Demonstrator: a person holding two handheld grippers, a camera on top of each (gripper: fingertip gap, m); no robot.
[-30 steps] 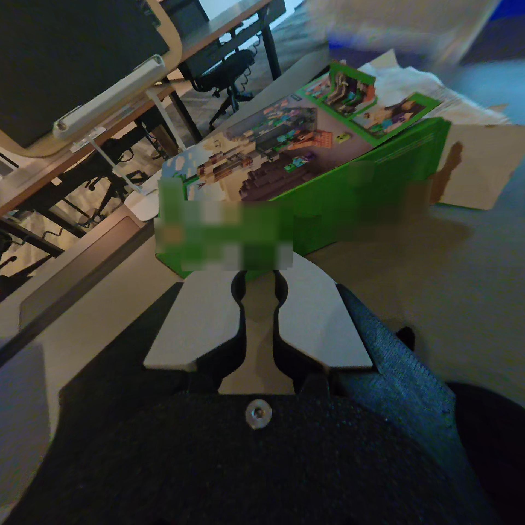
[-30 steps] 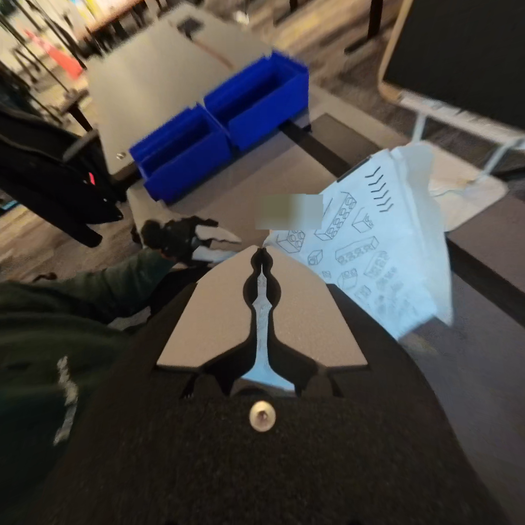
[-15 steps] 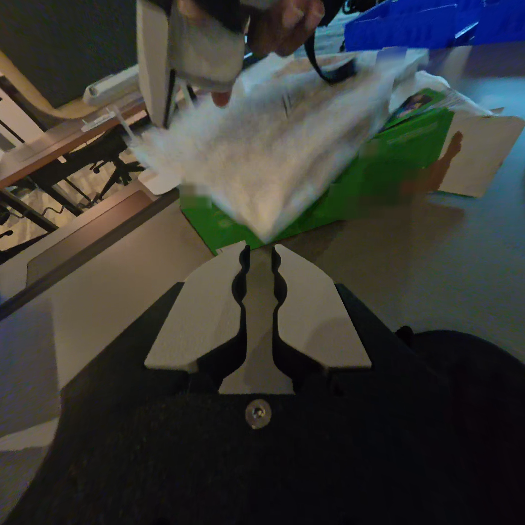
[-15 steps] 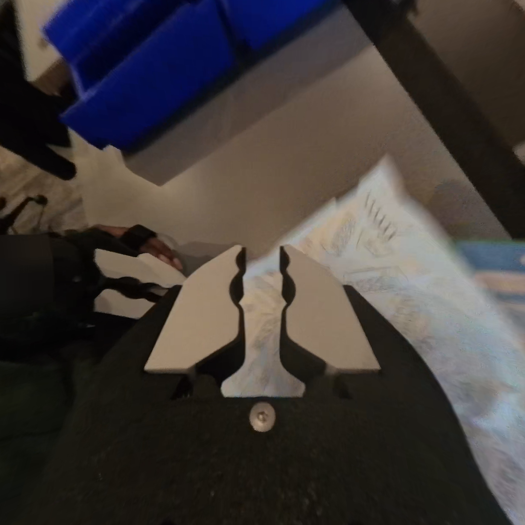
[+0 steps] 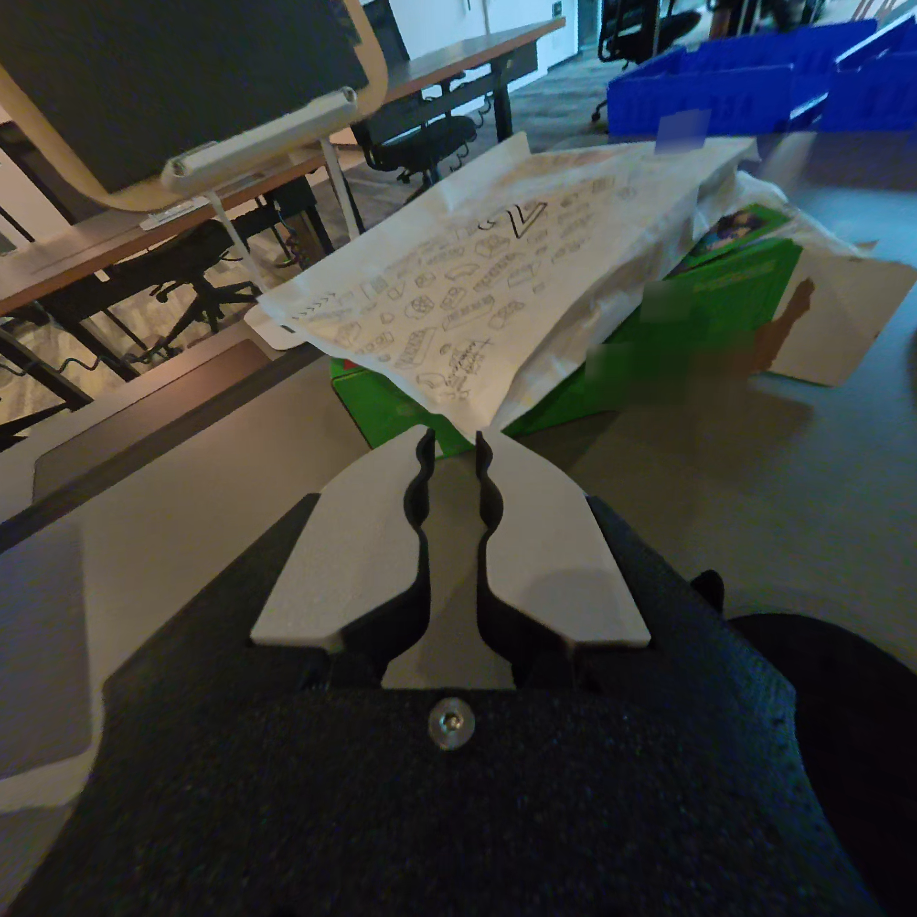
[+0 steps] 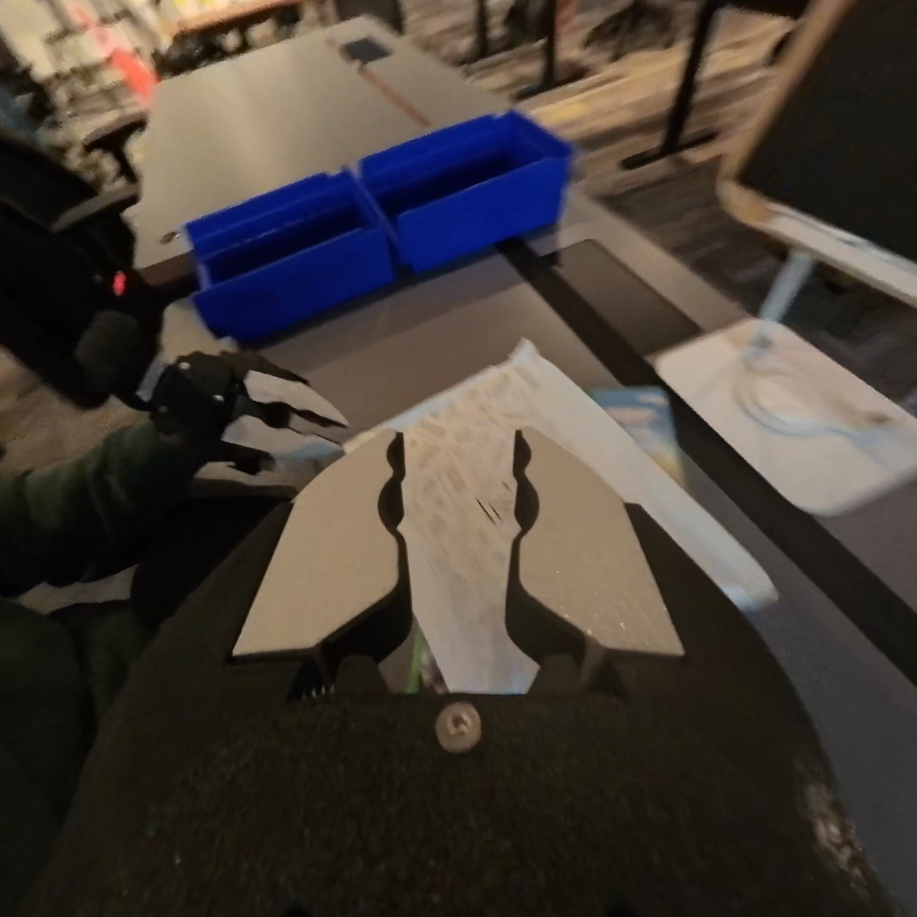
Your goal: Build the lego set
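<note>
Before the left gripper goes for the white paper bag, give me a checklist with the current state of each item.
1. Left gripper open and empty: ok.
2. Right gripper open, nothing clamped: ok.
3. White paper bag at rest on the green box: ok in the left wrist view; its near corner overhangs the box.
4. Bag corner in line with the left gripper: ok, just ahead of the tips.
5. Bag sealed or opened: cannot tell.
6. Right gripper clear of the bag: cannot tell, right wrist view is blurred.

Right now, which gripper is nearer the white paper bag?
Right. The right gripper is open directly over the white paper bag; the left gripper, also open, sits just short of its near corner.
</note>
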